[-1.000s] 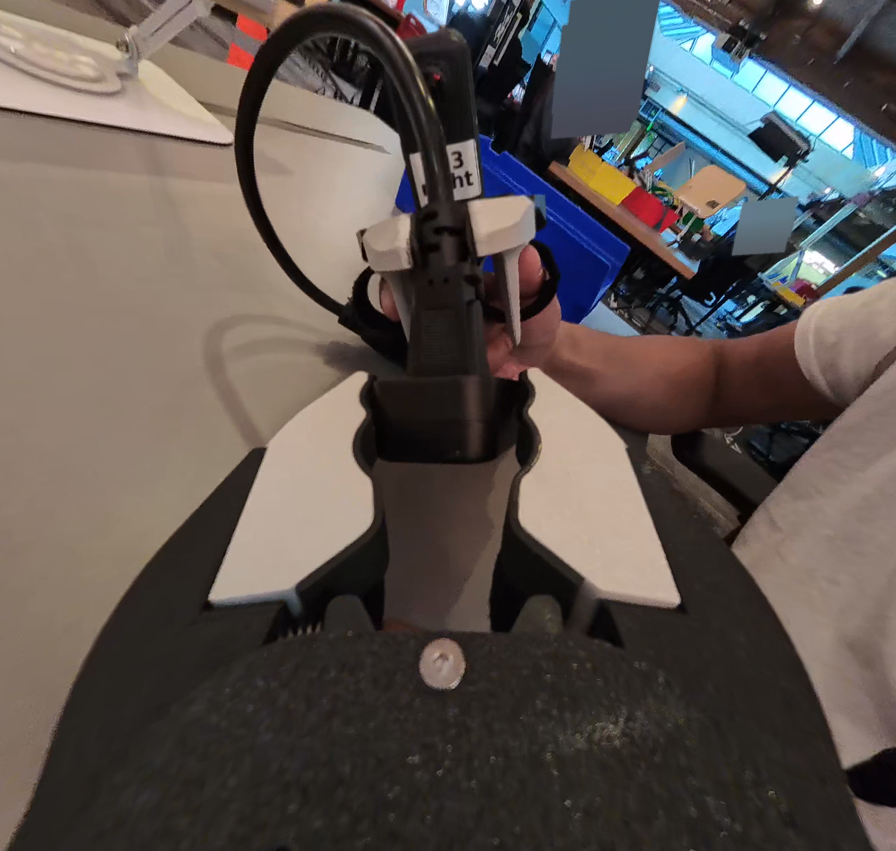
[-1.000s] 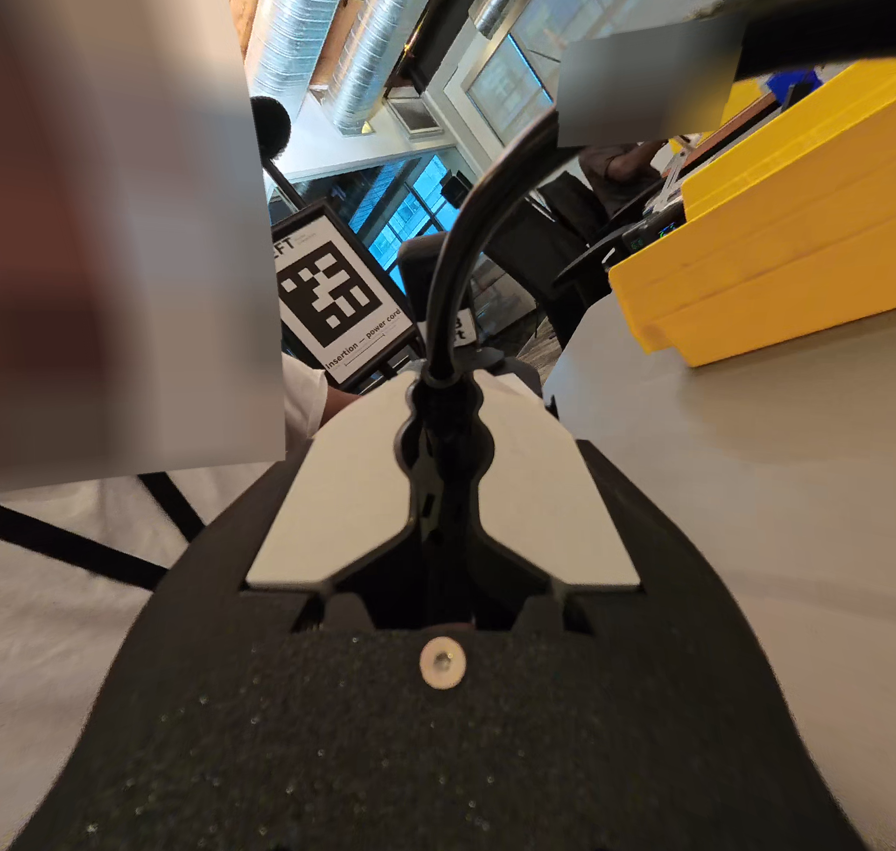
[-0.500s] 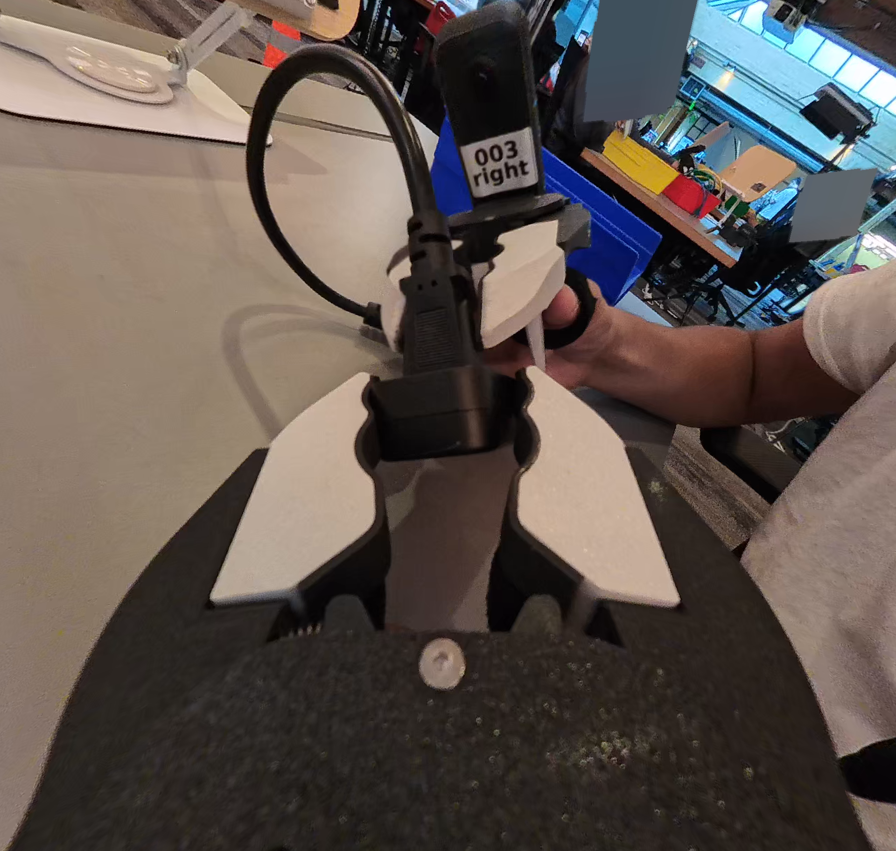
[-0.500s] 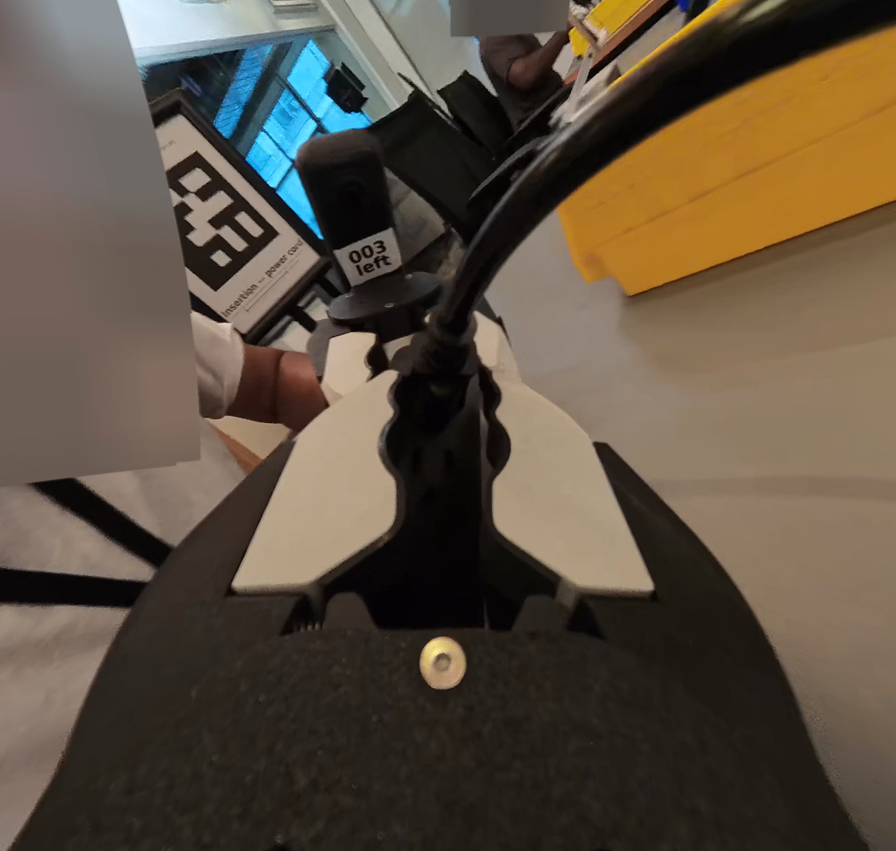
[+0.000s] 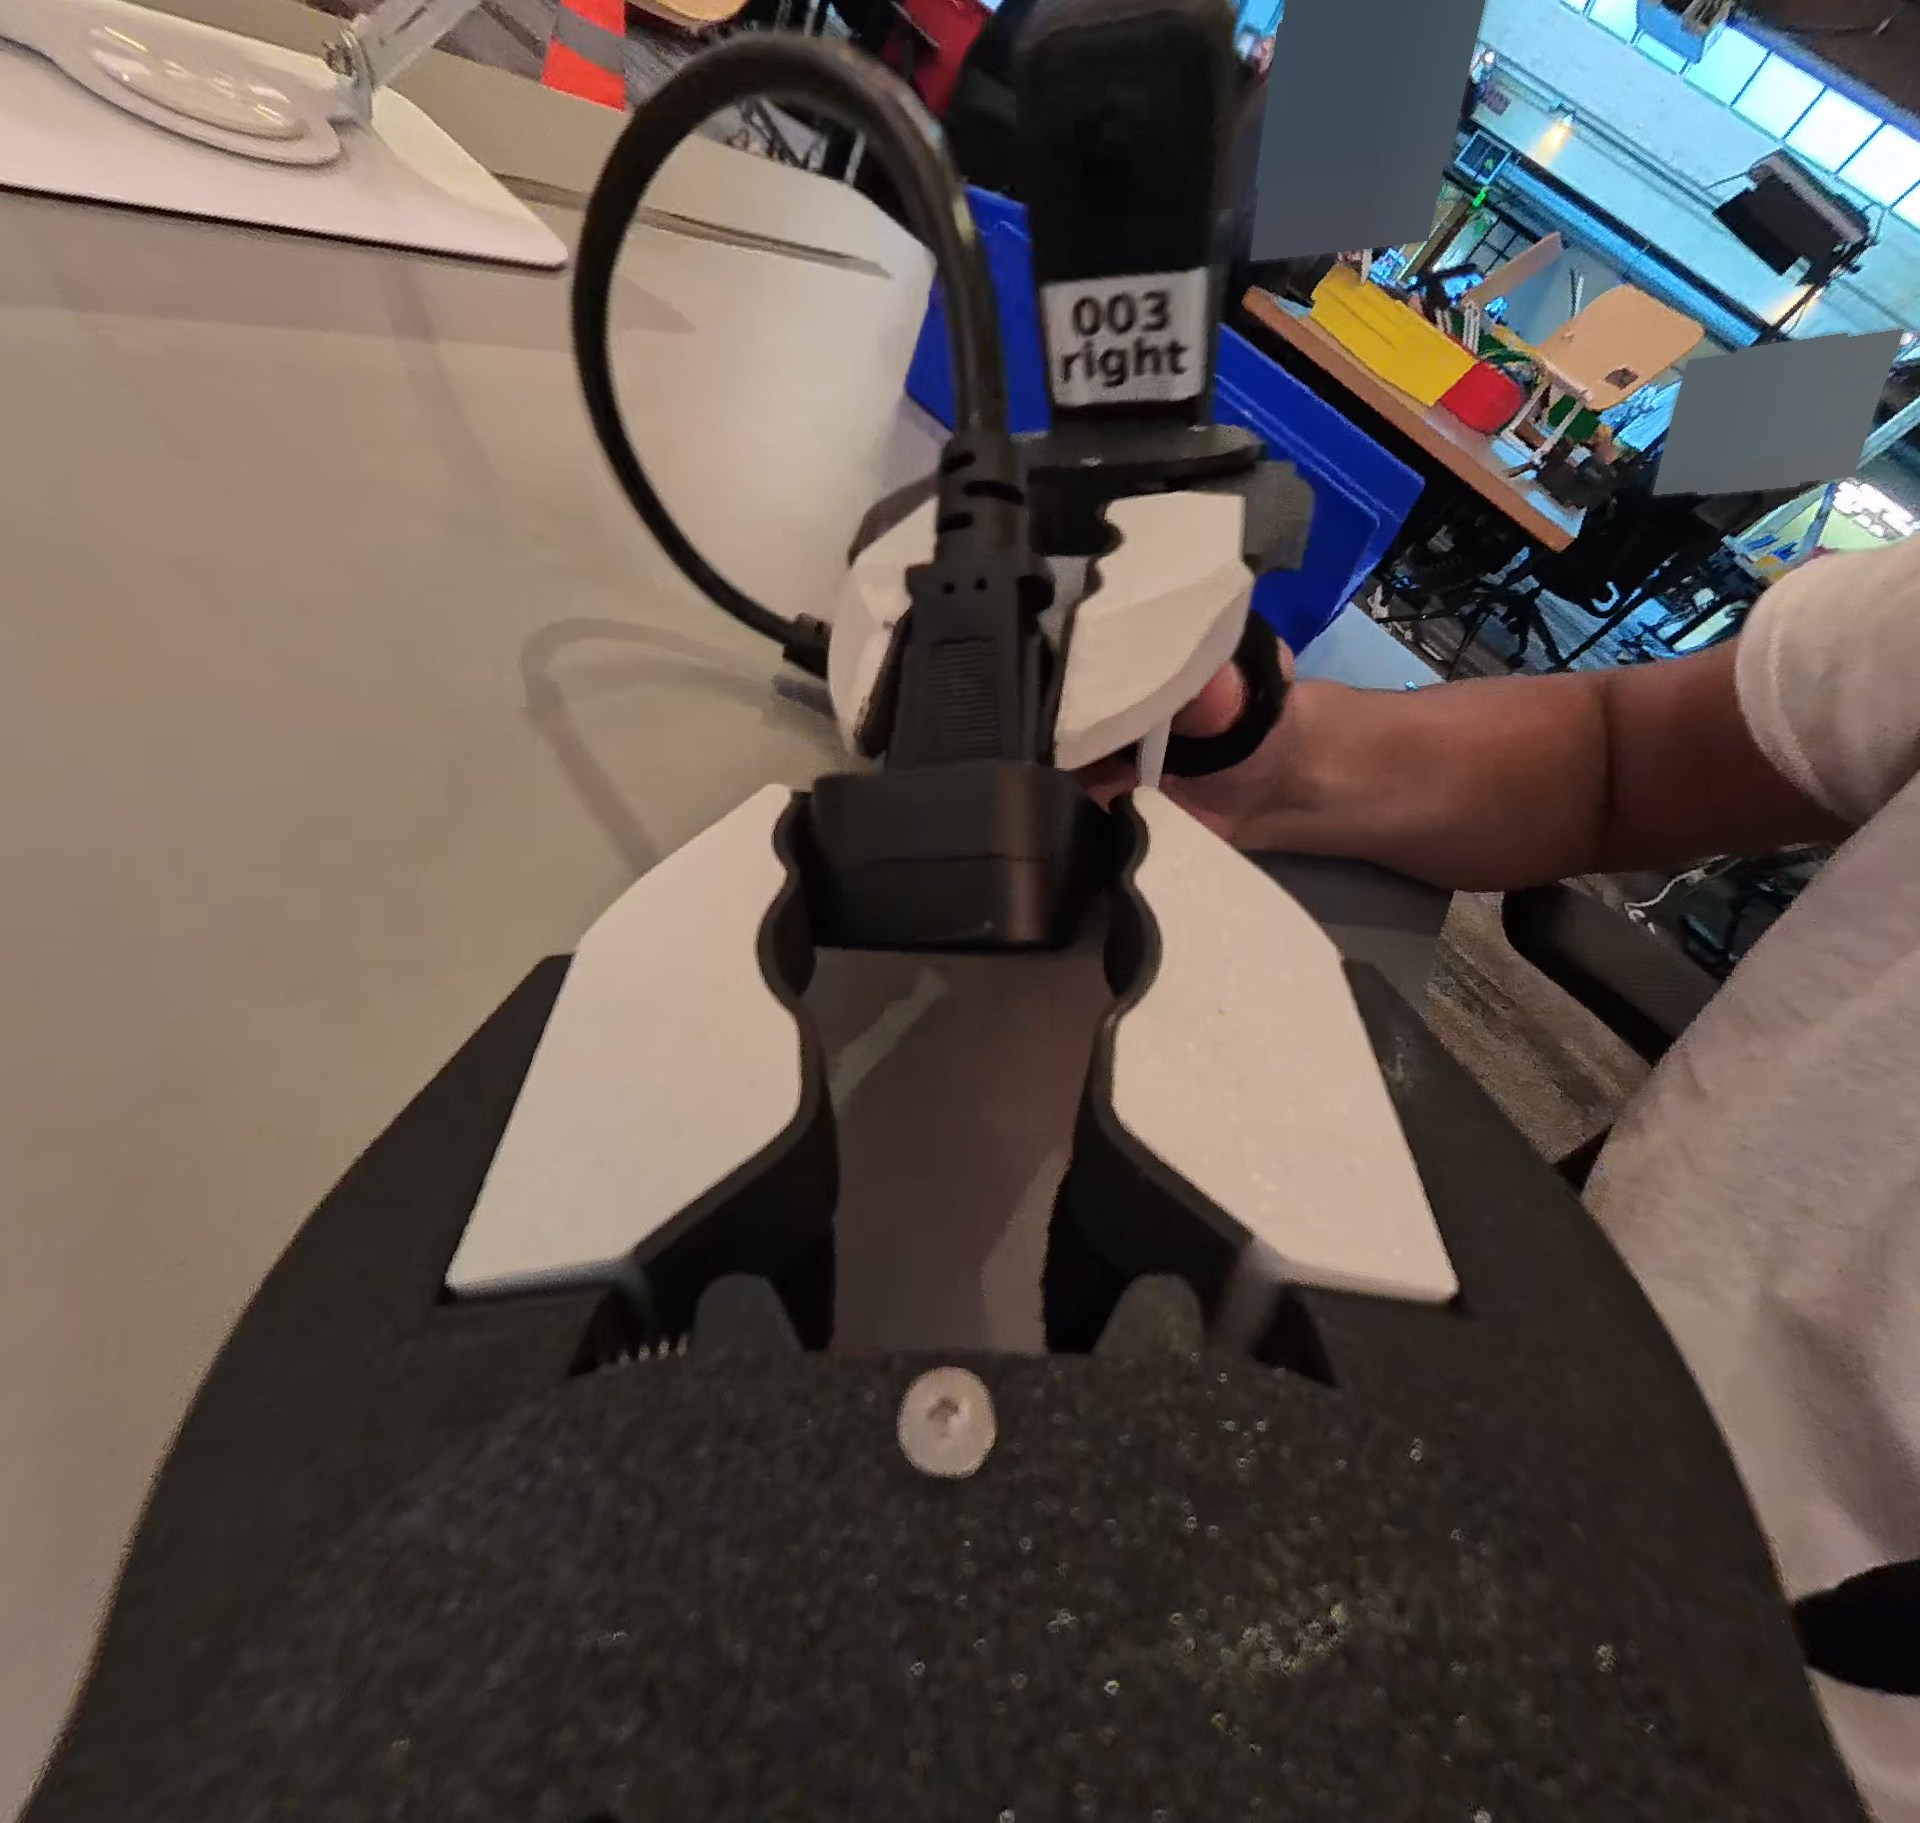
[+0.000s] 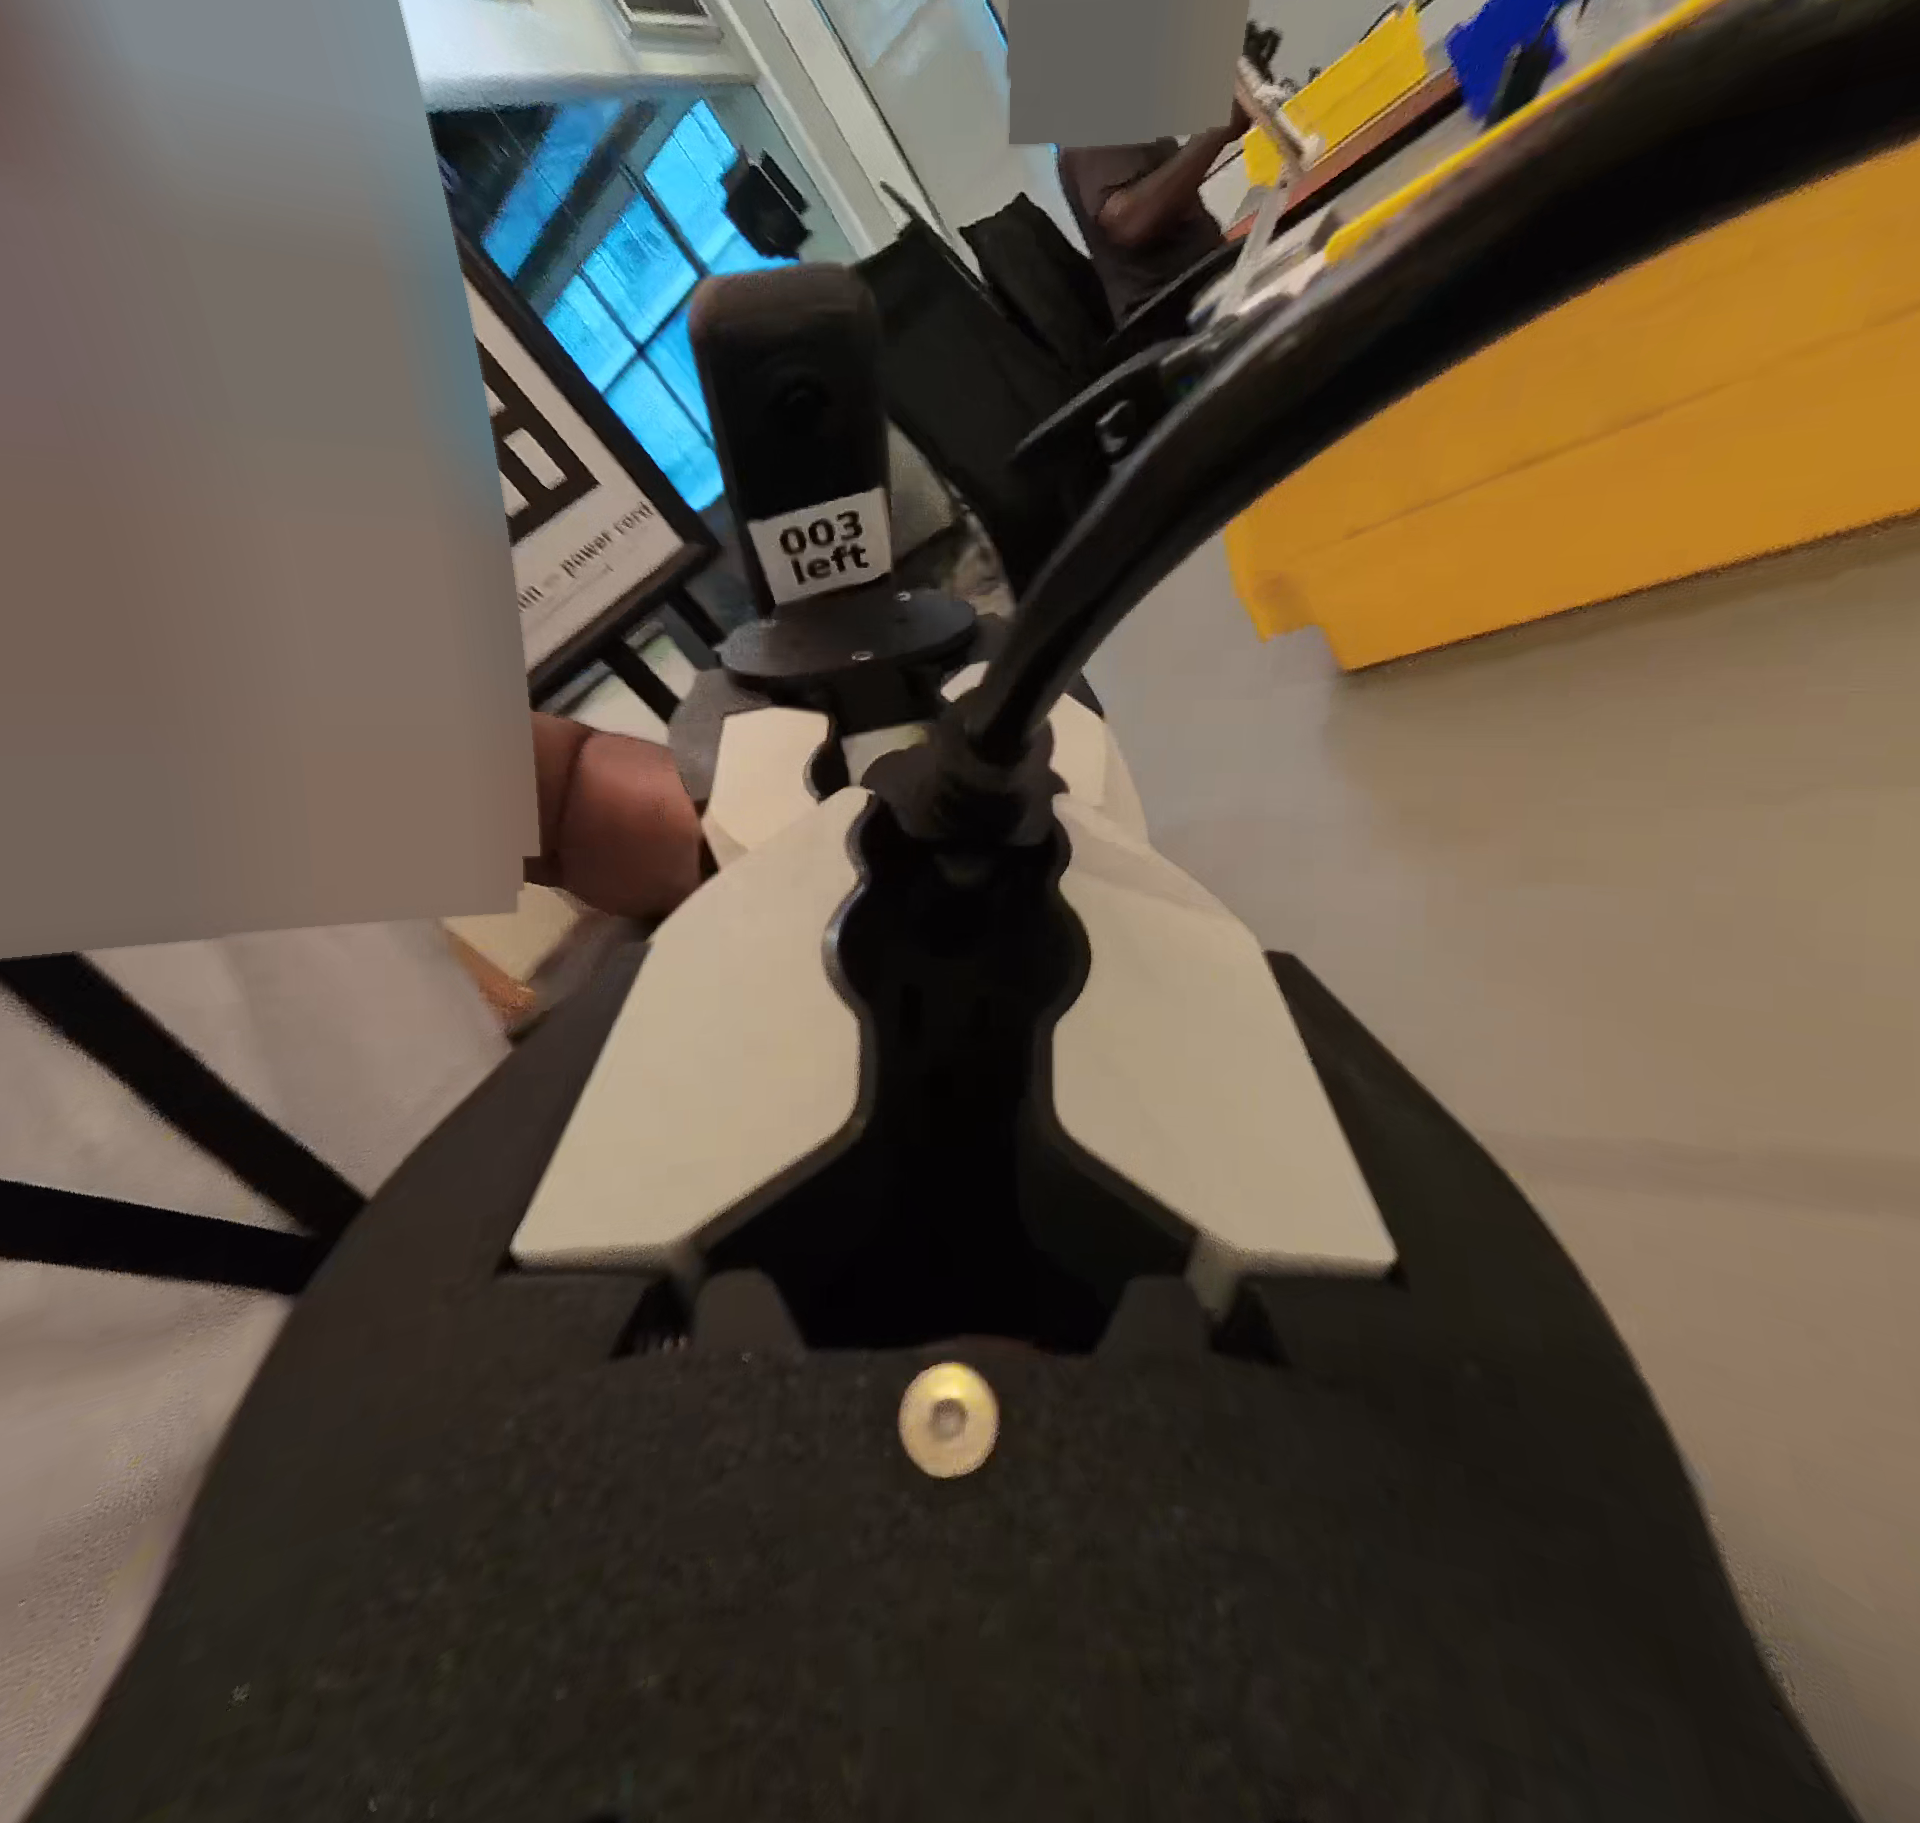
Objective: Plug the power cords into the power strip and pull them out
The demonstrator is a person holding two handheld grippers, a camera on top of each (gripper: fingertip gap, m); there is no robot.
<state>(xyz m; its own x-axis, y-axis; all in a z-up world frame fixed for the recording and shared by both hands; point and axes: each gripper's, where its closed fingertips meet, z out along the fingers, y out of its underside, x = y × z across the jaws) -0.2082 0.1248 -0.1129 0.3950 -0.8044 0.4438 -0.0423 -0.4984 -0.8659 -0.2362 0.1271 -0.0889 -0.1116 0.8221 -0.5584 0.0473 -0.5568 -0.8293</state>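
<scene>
Cord (image 5: 623, 402) loops over grey table (image 5: 260, 734); blue bin (image 5: 1309, 485) behind.

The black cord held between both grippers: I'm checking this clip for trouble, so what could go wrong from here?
1. The left gripper pinches the black block only at its jaw tips, so a hard pull could slip it out.
2. The cord loops tightly back toward the right gripper; pulling apart may kink it.
3. The plug may go crooked if the grippers twist.

Grey table (image 5: 260, 630) w/ white lamp base (image 5: 239, 111) at far left, blue bin (image 5: 1309, 506) beyond its far edge; yellow bins (image 6: 1558, 485) on top; windows (image 6: 623, 256) behind.
</scene>
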